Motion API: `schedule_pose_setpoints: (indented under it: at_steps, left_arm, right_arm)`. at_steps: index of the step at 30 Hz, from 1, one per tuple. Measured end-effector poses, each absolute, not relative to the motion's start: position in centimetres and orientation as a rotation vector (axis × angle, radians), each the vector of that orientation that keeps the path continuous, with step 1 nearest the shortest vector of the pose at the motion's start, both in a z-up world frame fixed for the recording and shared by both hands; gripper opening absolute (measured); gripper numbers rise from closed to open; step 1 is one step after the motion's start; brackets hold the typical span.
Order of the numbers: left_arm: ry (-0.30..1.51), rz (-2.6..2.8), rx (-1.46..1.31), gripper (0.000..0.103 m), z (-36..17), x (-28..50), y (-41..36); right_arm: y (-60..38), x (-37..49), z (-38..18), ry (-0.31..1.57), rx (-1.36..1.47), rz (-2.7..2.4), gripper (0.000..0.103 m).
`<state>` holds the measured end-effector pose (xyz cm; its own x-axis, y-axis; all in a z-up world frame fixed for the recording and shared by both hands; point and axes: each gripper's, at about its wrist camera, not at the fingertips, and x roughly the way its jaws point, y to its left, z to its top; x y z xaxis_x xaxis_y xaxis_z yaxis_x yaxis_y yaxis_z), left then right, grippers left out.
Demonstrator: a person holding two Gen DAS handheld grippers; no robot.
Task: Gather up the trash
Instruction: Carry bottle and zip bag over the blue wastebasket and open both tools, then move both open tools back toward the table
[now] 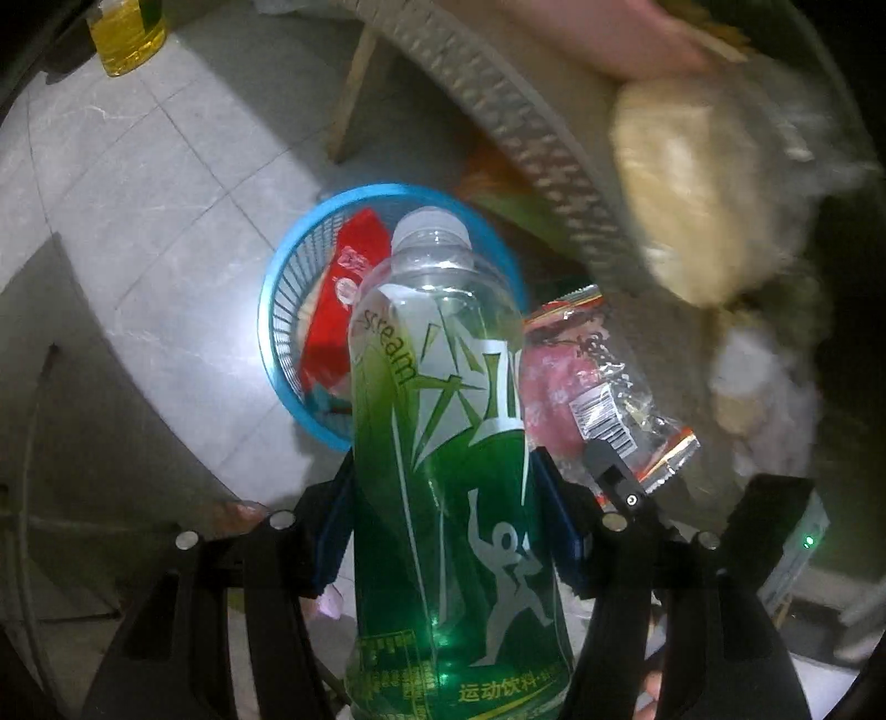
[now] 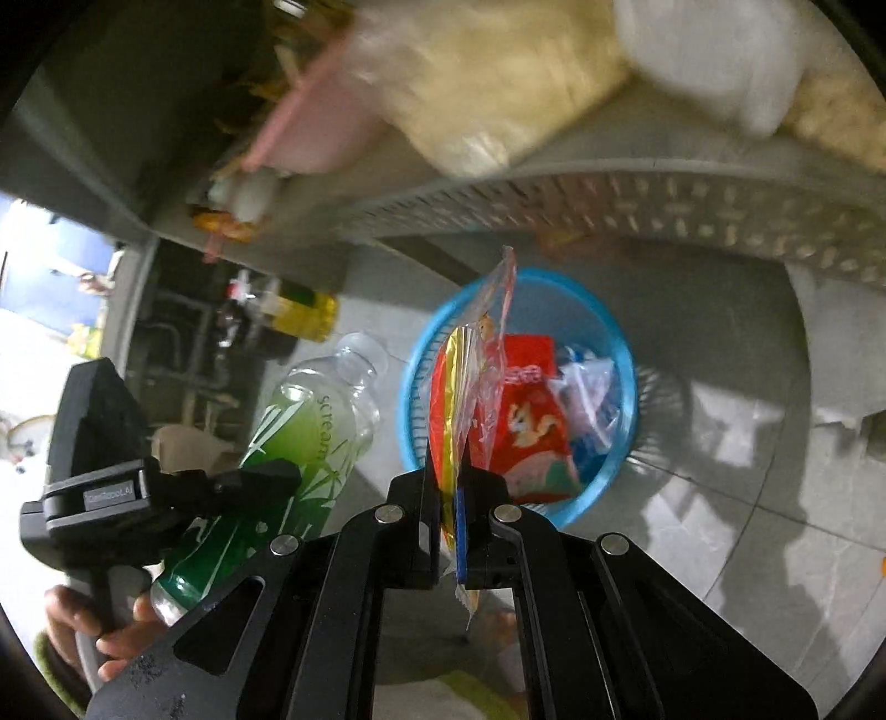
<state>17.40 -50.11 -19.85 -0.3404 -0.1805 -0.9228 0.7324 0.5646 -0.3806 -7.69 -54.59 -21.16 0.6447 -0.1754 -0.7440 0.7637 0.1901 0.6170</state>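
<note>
My left gripper (image 1: 443, 476) is shut on a green sports-drink bottle (image 1: 448, 443) with a white cap, held over the floor; the bottle also shows in the right wrist view (image 2: 299, 437). My right gripper (image 2: 447, 471) is shut on a clear and red snack wrapper (image 2: 476, 382), seen edge-on; the wrapper also shows in the left wrist view (image 1: 598, 382). Beyond both stands a blue trash basket (image 1: 277, 299) (image 2: 609, 327) on the tiled floor, holding a red packet (image 1: 338, 293) (image 2: 531, 421) and other wrappers.
A grey perforated shelf edge (image 2: 609, 205) (image 1: 526, 133) with bagged food runs above the basket. A bottle of yellow oil (image 1: 127, 39) (image 2: 304, 315) stands on the floor at the left. A grey cabinet (image 1: 83, 415) is to the left.
</note>
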Motion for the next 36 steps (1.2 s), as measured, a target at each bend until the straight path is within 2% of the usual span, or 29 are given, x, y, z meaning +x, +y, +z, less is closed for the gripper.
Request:
schedule_pose_setpoints:
  at_steps: [4, 6, 7, 8, 13, 19, 30, 36]
  left_arm:
    - [1.669, -0.970, 0.496, 0.059, -22.7, 17.9, -52.5]
    - [1.662, -0.976, 0.494, 0.065, -23.3, 17.5, -53.3]
    - [1.655, -0.985, 0.495, 0.068, -23.2, 17.3, -53.5]
    - [1.647, -0.988, 0.494, 0.069, -23.1, 17.1, -53.5]
    - [1.601, -1.039, 0.485, 0.071, -20.1, 16.5, -53.1]
    - [1.508, -1.072, 0.408, 0.075, -14.4, 16.8, -50.7]
    - [1.333, -1.187, 0.234, 0.081, -2.8, 15.5, -40.3]
    - [1.147, -1.196, 0.123, 0.087, 3.2, 14.6, -31.7]
  right_arm:
    - [-57.0, -5.9, -24.8, 0.632, 1.245, -0.720, 0.008]
    - [-57.6, -5.1, -26.1, 0.664, 1.238, -0.722, 0.016]
    - [-57.8, -4.8, -26.9, 0.691, 1.230, -0.728, 0.034]
    - [-57.9, -4.6, -27.4, 0.713, 1.218, -0.744, 0.044]
    - [-57.5, -5.3, -27.7, 0.792, 1.126, -0.812, 0.045]
    - [-56.2, -7.7, -26.1, 0.781, 1.075, -0.859, 0.047]
    - [-49.4, -9.7, -19.2, 0.738, 0.866, -0.833, 0.048]
    - [-44.2, -9.0, -12.2, 0.683, 0.690, -0.768, 0.060]
